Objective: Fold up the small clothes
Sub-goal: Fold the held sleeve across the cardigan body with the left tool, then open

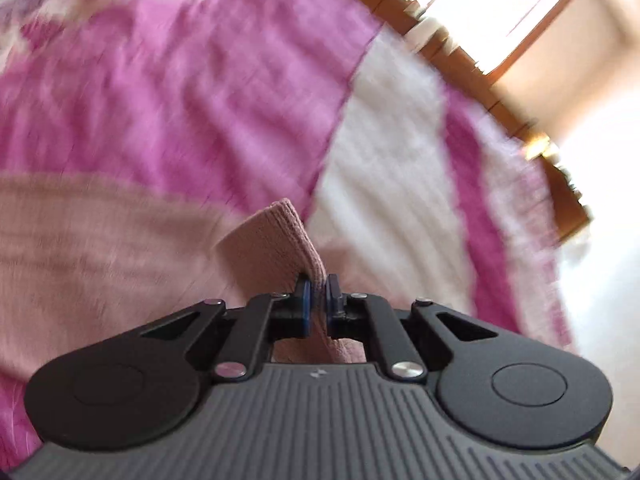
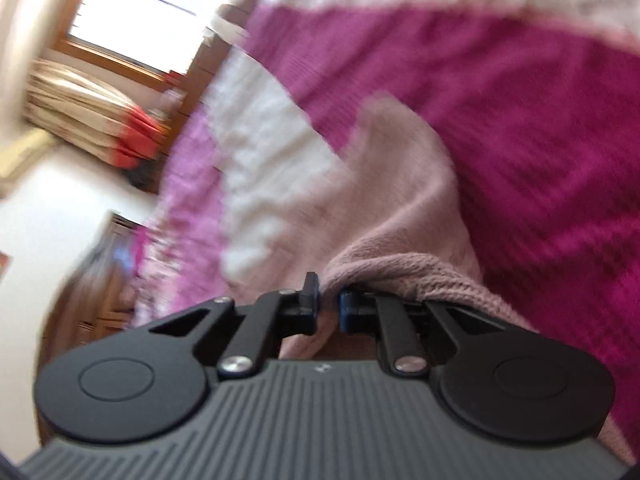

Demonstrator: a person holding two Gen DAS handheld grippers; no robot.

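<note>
A small dusty-pink knitted garment point(image 1: 100, 248) lies on a pink and white bedspread point(image 1: 180, 100). My left gripper point(image 1: 316, 300) is shut on a ribbed edge of the garment point(image 1: 280, 236), which stands up folded between the blue pads. In the right wrist view my right gripper point(image 2: 329, 304) is shut on another edge of the same pink garment point(image 2: 404, 200), which drapes over the right finger and runs away across the bedspread point(image 2: 520, 120). Both views are blurred by motion.
The bedspread's fringed edge point(image 1: 536, 240) runs along the bed side. Beyond it are a wooden window frame point(image 1: 532, 40), a wooden shelf point(image 1: 400, 4), pale floor point(image 2: 60, 200) and stacked fabric point(image 2: 92, 120) near wooden furniture point(image 2: 88, 300).
</note>
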